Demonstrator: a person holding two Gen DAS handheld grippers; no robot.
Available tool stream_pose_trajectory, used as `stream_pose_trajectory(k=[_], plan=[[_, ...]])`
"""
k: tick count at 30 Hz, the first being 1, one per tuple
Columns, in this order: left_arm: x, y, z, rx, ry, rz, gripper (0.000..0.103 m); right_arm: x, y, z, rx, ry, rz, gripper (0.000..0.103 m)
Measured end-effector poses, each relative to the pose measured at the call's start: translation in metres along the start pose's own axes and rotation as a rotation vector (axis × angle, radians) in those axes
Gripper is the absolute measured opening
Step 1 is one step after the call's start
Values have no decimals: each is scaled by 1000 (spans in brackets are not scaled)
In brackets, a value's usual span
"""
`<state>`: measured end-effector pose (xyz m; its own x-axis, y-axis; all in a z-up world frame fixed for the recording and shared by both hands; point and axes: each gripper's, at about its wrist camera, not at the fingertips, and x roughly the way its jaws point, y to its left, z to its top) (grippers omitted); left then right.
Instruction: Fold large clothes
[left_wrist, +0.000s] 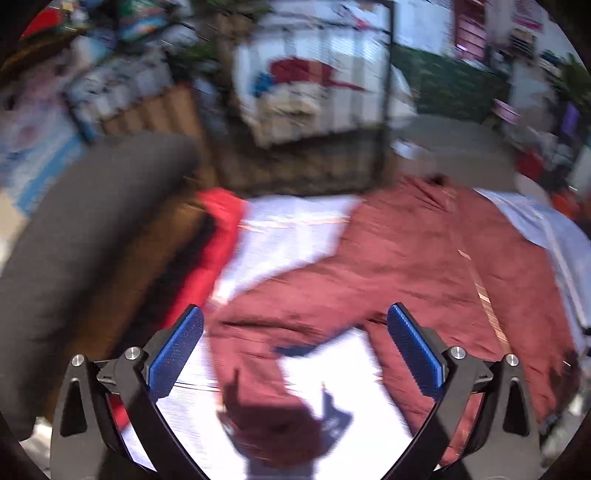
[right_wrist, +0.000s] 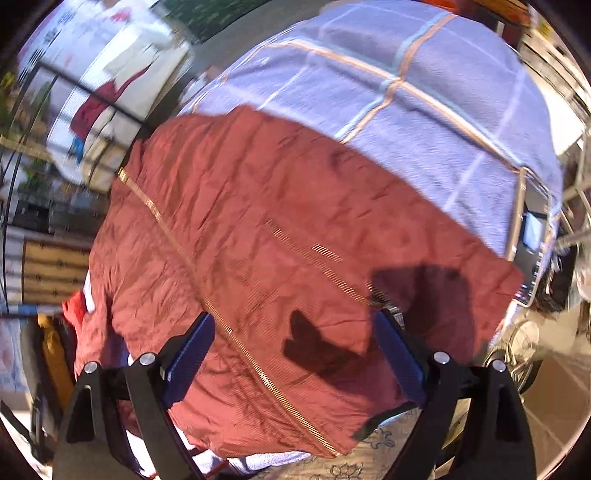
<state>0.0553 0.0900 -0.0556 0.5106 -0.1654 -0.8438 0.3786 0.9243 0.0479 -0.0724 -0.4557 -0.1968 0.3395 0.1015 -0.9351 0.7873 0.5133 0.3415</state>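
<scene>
A large maroon jacket (left_wrist: 424, 258) with a gold zipper lies spread on a light blue checked cloth (left_wrist: 295, 229). In the left wrist view its sleeve (left_wrist: 258, 354) runs down between my fingers. My left gripper (left_wrist: 295, 350) is open and empty above the sleeve. In the right wrist view the jacket body (right_wrist: 277, 240) fills the middle, zipper (right_wrist: 221, 317) running diagonally. My right gripper (right_wrist: 295, 354) is open and empty just above the jacket's lower part. The left view is motion blurred.
A dark grey cushion (left_wrist: 81, 240) and a bright red garment (left_wrist: 218, 229) lie left of the cloth. The checked cloth (right_wrist: 424, 92) extends beyond the jacket. A black metal rack (left_wrist: 388, 74) and clutter stand behind. A patterned floor (right_wrist: 369, 454) shows below.
</scene>
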Motion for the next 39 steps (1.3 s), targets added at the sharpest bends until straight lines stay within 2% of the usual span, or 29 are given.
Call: stream_pose_trajectory(k=[3, 4, 8, 9, 10, 12, 14, 16, 17, 19, 20, 21, 22, 23, 24, 26, 28, 30, 32, 33, 36, 39], plan=[[25, -54, -7, 57, 98, -149, 98, -12, -17, 17, 27, -42, 22, 87], [31, -76, -13, 99, 125, -173, 98, -14, -21, 24, 20, -56, 14, 87], [45, -147, -40, 242, 203, -155, 98, -5, -50, 66, -13, -82, -125, 86], [45, -159, -48, 254, 216, -162, 98, 0, -57, 73, -6, -75, -142, 82], [44, -169, -55, 262, 228, -165, 98, 9, -67, 85, -1, -55, -156, 77], [48, -183, -65, 280, 255, -150, 98, 29, -80, 101, -27, -1, -165, 74], [53, -192, -68, 279, 277, -76, 98, 55, -84, 112, -87, 69, -165, 71], [60, -200, -69, 234, 311, -42, 98, 88, -85, 119, -164, 163, -183, 65], [60, -201, -68, 199, 327, -36, 98, 107, -83, 119, -200, 237, -155, 64], [63, -206, -66, 150, 348, -7, 98, 129, -77, 113, -252, 309, -114, 61], [64, -211, -65, 135, 356, 16, 98, 134, -74, 110, -283, 308, -131, 55], [64, -214, -64, 123, 362, 32, 98, 138, -70, 107, -329, 307, -137, 38], [64, -219, -63, 111, 367, 42, 98, 137, -67, 106, -347, 304, -115, 10], [62, -223, -63, 101, 371, 47, 98, 132, -64, 107, -354, 315, -46, 8], [60, -229, -62, 94, 371, 51, 98, 125, -62, 108, -366, 308, -18, 7], [57, -238, -61, 92, 369, 56, 98, 92, -56, 118, -402, 246, 46, 6], [53, -247, -60, 115, 362, 66, 98, 53, -56, 138, -410, 152, 67, 6], [51, -253, -58, 139, 343, 79, 98, 7, -58, 170, -431, 12, 30, 6], [50, -255, -55, 143, 341, 76, 98, -43, -62, 218, -447, -139, -13, 5], [50, -255, -53, 144, 338, 76, 98, -57, -62, 236, -460, -185, -34, 5], [50, -250, -48, 133, 333, 74, 98, -86, -38, 287, -616, -342, -180, 5], [45, -238, -45, 114, 309, 80, 98, -70, -15, 331, -719, -382, -347, 7]])
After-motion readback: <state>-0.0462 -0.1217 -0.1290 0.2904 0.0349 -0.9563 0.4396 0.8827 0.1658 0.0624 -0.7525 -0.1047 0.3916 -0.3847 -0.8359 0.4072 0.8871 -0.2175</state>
